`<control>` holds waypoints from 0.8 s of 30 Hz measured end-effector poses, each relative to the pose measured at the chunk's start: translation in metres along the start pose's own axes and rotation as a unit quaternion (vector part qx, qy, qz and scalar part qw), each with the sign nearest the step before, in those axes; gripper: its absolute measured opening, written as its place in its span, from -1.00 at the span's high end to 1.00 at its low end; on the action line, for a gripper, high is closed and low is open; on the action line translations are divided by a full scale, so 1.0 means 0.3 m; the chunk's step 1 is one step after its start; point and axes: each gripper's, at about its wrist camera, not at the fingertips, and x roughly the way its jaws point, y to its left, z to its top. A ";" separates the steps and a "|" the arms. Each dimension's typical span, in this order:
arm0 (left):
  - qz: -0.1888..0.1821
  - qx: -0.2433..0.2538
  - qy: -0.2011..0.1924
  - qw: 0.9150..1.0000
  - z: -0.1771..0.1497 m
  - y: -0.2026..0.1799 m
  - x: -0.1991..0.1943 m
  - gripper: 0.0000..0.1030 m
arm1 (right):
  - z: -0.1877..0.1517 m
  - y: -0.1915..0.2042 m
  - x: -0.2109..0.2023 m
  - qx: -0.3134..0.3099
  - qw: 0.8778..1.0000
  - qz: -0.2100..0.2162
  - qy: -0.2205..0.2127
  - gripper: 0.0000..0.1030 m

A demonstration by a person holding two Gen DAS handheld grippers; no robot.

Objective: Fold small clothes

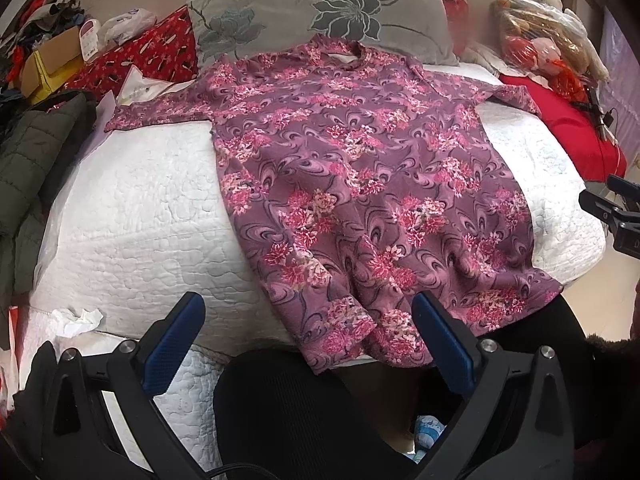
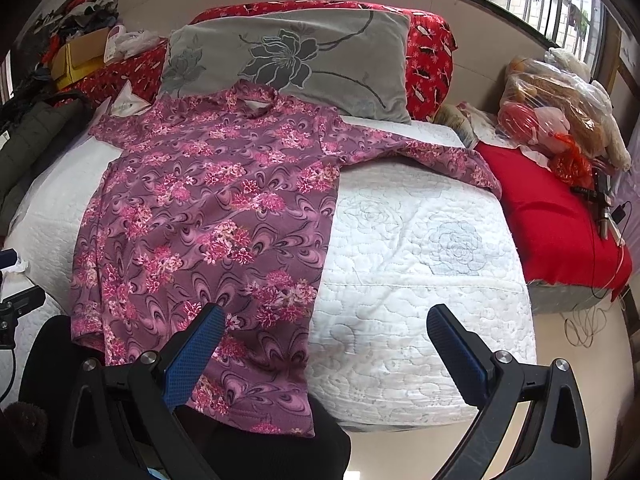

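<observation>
1. The left gripper [image 1: 308,328] hangs over the near edge of the bed with its jaws spread wide and nothing between them; its blue pads [image 1: 174,344] are bare.
2. The right gripper [image 2: 322,340] is likewise released and empty, angled down over the shirt's hem corner and the white quilt [image 2: 420,240].
3. The floral shirt [image 1: 360,184] lies spread flat on the quilt, collar at the grey pillow [image 1: 320,8], both sleeves out sideways, and its hem drooping over the bed edge toward the person's dark trousers [image 1: 280,408].
4. It looks light, thin and limp: it should drape and sag when lifted, and may slide on the quilt.
5. Good holds are probably a sleeve cuff or shoulder seam for folding inward, or the two hem corners, pinching one layer's edge firmly.
</observation>
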 end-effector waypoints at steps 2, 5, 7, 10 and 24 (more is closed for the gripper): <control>0.000 -0.003 0.000 1.000 -0.002 0.004 -0.004 -1.00 | -0.003 -0.002 -0.009 0.002 1.000 -0.001 -0.005 -0.96; -0.002 -0.007 -0.002 1.000 -0.005 0.009 -0.009 -1.00 | -0.007 -0.006 -0.020 0.006 1.000 -0.001 -0.010 -0.96; -0.002 -0.008 -0.003 1.000 -0.008 0.010 -0.011 -1.00 | -0.009 -0.009 -0.027 0.009 1.000 0.000 -0.012 -0.96; 0.001 -0.007 -0.018 1.000 -0.013 0.010 -0.014 -1.00 | -0.013 -0.012 -0.035 0.011 1.000 -0.001 -0.015 -0.96; -0.003 -0.007 0.027 1.000 -0.017 0.002 -0.001 -1.00 | -0.019 -0.014 -0.040 0.014 1.000 0.002 -0.017 -0.96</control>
